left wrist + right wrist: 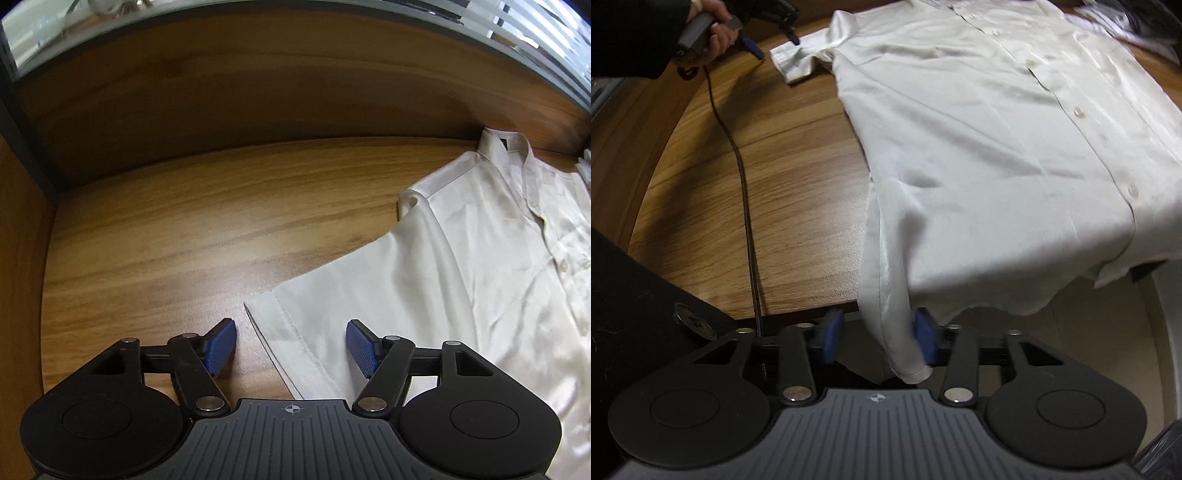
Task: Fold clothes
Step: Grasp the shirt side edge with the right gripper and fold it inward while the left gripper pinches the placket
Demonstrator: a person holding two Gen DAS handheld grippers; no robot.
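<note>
Your white shirt (997, 147) lies flat on the wooden table (775, 184), buttons facing up. Its collar (502, 147) is at the far end, close to the wooden back wall (221, 92). The bottom of the shirt hangs a little over the near edge of the table.

Your left gripper (291, 345) is spread wide and holds nothing. It sits low, right at the end of the shirt's short sleeve (314, 317). One blue pad (221, 345) is over bare table just beside the sleeve hem. The other blue pad (360, 347) is over the sleeve cloth. The sleeve hem lies between them.

Your right gripper (879, 339) is at the shirt's bottom corner (908, 365), just off the table edge. The corner hangs down between the two blue pads and touches the right-side one (925, 339). There is a gap on the other side, so the gripper is not squeezing the cloth.

A black cable (738, 166) runs across the table beside the shirt, up to your left hand (713, 33).
</note>
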